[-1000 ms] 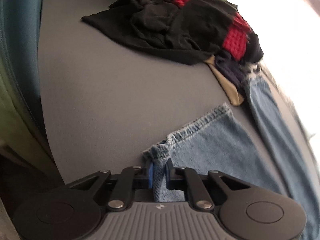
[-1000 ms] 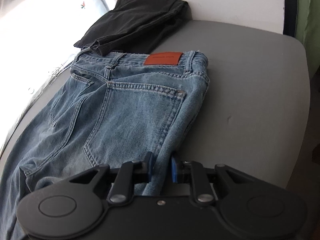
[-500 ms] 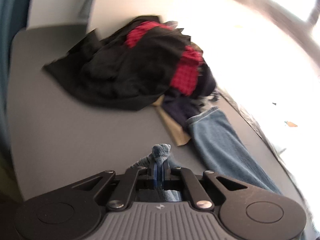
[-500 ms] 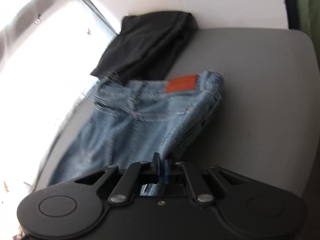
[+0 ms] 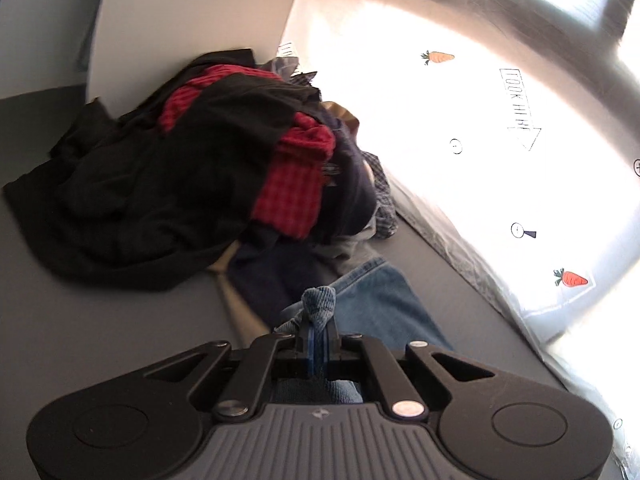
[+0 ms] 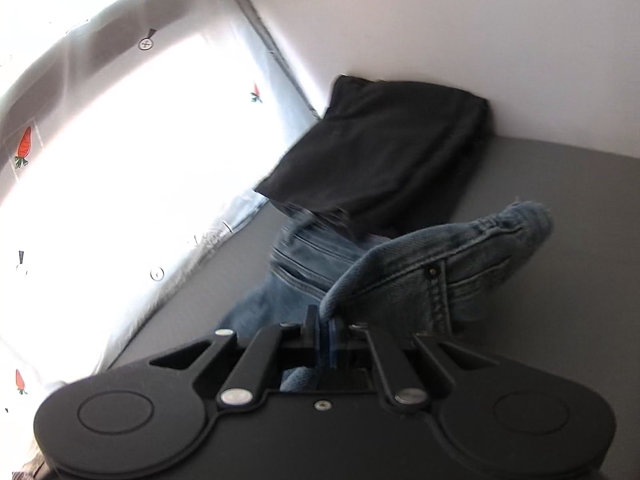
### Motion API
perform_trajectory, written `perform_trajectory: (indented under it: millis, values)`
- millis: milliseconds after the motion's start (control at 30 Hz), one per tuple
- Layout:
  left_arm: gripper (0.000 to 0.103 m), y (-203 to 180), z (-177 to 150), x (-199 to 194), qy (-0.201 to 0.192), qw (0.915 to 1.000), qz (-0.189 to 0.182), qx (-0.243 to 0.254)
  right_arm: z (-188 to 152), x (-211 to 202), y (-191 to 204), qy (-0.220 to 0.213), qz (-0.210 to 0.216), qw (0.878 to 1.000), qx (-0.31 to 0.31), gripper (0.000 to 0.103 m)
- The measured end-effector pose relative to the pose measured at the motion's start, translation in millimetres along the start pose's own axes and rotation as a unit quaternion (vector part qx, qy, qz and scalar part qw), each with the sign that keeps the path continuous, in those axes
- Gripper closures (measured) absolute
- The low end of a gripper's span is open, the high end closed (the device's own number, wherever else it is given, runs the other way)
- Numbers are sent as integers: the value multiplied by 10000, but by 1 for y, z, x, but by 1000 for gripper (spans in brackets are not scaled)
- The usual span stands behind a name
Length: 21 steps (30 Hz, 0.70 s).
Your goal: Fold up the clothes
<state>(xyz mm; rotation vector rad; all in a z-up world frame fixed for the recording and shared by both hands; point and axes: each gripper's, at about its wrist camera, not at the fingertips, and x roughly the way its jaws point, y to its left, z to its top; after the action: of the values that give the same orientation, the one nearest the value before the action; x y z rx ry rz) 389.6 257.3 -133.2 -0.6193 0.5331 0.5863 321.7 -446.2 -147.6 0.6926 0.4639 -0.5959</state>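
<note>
- Two claws are in view, each clamped on the same pair of blue jeans point(image 5: 384, 300), and no container shows in either picture.
- Left claw point(image 5: 319, 338): its blue pads are pressed nearly together on a bunched knob of denim at the leg end, which sticks up just past the fingertips; one jeans leg runs along the grey table point(image 5: 100, 340) beyond it.
- Right claw point(image 6: 322, 336): its jaws are pinched nearly together on a lifted edge of the jeans near the waist, and the denim point(image 6: 436, 268) arches up off the table point(image 6: 560, 280) with a seam and a rivet showing.
- One heap of unfolded clothes point(image 5: 180, 184) lies on the table ahead of the left claw, just beyond the jeans leg end: mostly black cloth, with a red checked garment point(image 5: 292, 196) through it, dark navy fabric and a tan piece at the bottom edge. How many garments it holds cannot be told.
- One folded black garment point(image 6: 384, 160) lies flat by the white wall point(image 6: 480, 20), and the jeans waist reaches its near edge.
- One bright white sheet point(image 5: 460, 140) printed with small carrots borders the table's far side in both views; three carrots can be counted in the right wrist view.
</note>
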Motion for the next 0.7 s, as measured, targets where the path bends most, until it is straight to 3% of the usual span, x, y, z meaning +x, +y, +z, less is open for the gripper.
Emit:
perform_trajectory:
  millis: [167, 333, 400, 433, 467, 500, 533, 567, 667, 700]
  values:
    - [100, -48, 27, 55, -4, 10000, -67, 73, 18, 53, 55, 5, 13, 9998, -196, 99]
    - [98, -99, 45, 135, -34, 9992, -201, 351, 31, 128, 109, 11, -90, 9991, -419, 98]
    - [88, -119, 41, 172, 55, 9983, -15, 586, 29, 162, 123, 158, -343, 9981, -481, 94]
    - [76, -128, 37, 192, 160, 9969, 150, 761, 28, 179, 130, 233, -470, 9973, -511, 93]
    - [69, -136, 32, 211, 369, 9935, 419, 994, 22, 190, 136, 328, -661, 9948, -704, 82]
    - [54, -142, 27, 228, 619, 9884, 716, 1189, 16, 202, 143, 423, -852, 9914, -897, 66]
    - [52, -144, 23, 238, 802, 9841, 906, 1302, 11, 213, 149, 519, -1042, 9872, -1090, 61]
    - [51, -144, 21, 240, 829, 9832, 933, 1330, 5, 213, 154, 510, -1012, 9853, -1280, 53]
    - [25, -137, 16, 227, 716, 9843, 875, 1355, -15, 202, 167, 437, -929, 9762, -1910, 23]
    - [21, -134, 15, 221, 683, 9839, 878, 1401, -23, 197, 171, 409, -949, 9715, -2132, 19]
